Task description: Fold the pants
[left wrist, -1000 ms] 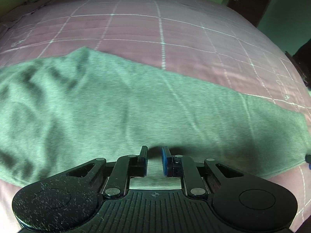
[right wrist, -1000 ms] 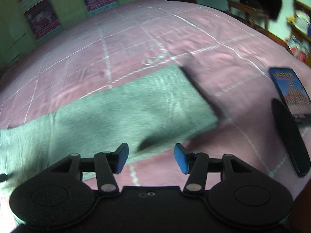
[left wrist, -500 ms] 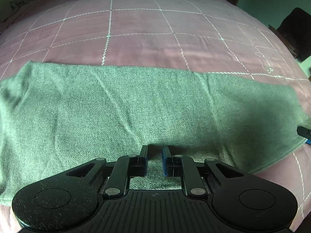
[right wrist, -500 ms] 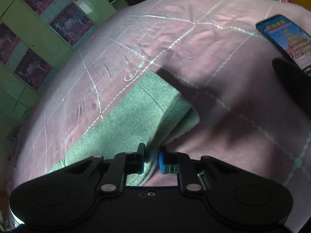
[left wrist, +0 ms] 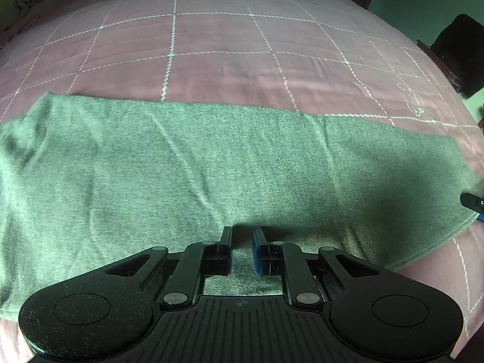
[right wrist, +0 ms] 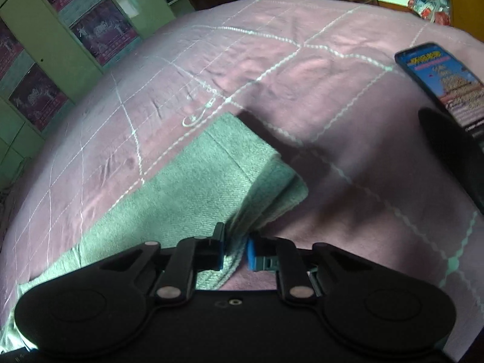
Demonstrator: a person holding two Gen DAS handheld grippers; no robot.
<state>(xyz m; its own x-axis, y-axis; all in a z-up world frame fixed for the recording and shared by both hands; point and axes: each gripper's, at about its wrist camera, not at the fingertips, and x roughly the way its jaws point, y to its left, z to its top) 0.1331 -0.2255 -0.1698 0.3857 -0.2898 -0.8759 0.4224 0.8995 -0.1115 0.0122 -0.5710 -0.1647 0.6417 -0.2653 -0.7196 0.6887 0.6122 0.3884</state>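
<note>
Across the pink quilted bedspread [left wrist: 230, 60] the grey-green pants [left wrist: 187, 163] lie as one long band, legs apparently already stacked. Right gripper [right wrist: 234, 249] pinches the lifted cuff end, cloth between its blue pads; left gripper [left wrist: 242, 242] has its fingers nearly together on the near edge, seemingly nipping fabric. My guess: the lengthwise fold is starting. Next, both ends should travel together toward the waist, keeping edges aligned. A phone [right wrist: 441, 81] lies well apart.

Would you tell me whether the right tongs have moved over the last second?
Yes. The right tongs advanced onto the pants hem, away from the phone, and closed on it.
</note>
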